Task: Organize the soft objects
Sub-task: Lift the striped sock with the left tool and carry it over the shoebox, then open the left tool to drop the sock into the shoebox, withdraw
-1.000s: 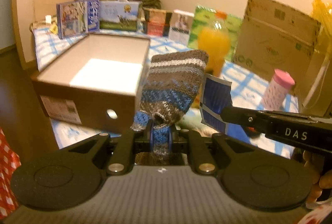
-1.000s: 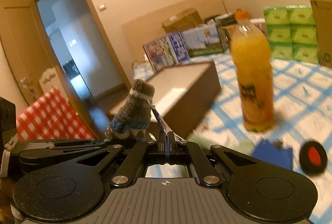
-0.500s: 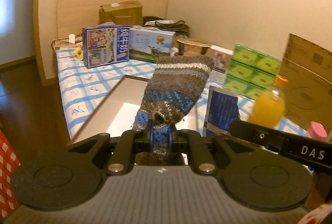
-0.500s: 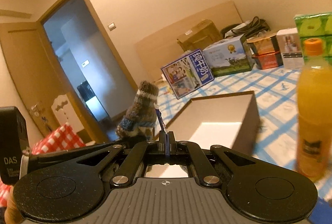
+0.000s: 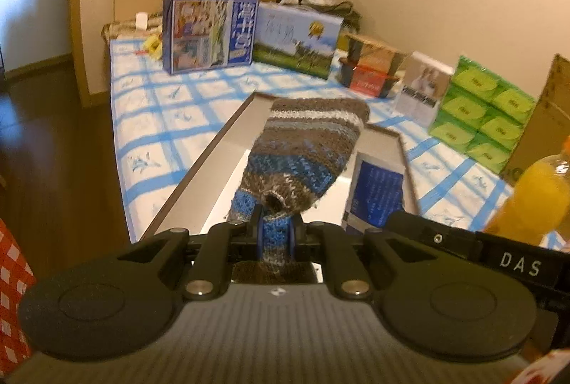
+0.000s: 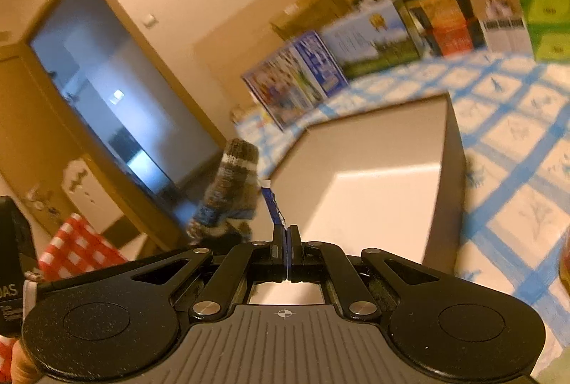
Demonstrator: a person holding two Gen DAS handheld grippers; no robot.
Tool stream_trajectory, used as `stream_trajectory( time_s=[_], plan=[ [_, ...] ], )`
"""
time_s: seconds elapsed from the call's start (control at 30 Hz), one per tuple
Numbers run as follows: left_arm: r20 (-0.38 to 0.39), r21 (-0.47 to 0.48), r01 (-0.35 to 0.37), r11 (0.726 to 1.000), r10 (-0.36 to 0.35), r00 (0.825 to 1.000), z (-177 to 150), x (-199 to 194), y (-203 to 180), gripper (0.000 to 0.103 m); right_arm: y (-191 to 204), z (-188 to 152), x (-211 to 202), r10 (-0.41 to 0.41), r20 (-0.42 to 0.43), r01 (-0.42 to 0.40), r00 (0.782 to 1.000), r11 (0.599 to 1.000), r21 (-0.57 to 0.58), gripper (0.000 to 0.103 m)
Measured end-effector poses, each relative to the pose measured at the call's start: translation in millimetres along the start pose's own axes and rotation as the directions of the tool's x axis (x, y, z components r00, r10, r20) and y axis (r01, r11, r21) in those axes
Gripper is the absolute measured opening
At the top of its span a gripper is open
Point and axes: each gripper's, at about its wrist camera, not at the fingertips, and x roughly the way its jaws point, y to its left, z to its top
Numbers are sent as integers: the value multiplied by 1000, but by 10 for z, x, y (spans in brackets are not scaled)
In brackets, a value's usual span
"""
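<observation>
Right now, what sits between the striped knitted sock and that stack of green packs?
In the left wrist view, the open brown cardboard box and the blue packet held by the right gripper lie between the knitted sock and the green packs.

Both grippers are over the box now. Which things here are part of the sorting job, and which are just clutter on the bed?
In the job:
knitted sock, in left gripper
blue packet, in right gripper
open box

Lying about:
juice bottle
green tissue packs
picture boxes

A bed with a blue-checked cover fills mid-frame, carrying an open box at centre, cartons behind and green packs right.
</observation>
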Motion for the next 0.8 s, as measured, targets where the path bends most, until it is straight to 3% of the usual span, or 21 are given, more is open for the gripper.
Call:
stream_trajectory(
  time_s=[0.03,0.1,0.13,0.17,0.47,0.8],
  plan=[
    [-22,-3,-8,1000,8,1000,-12,88,27,20,-46,-11,73,-18,-17,18,1000,1000,12,4],
    [-62,-12,-23,1000,23,998,-32,231,69,22,-150,-33,179,-52,-59,54,997,998,16,26],
    [-72,-12,-32,999,31,997,-56,284,83,26,-183,-46,189,-60,-64,61,996,998,13,53],
    [-82,-7,-34,999,33,996,-80,323,95,30,-199,-60,173,-76,-53,76,996,997,-5,65],
    [-138,-22,-29,999,26,990,-221,295,125,32,-52,-201,-45,-145,-66,128,987,968,-215,65],
    [-118,-14,-26,1000,24,993,-222,-202,-50,33,36,-224,-488,-138,-79,119,987,972,-204,65]
  ],
)
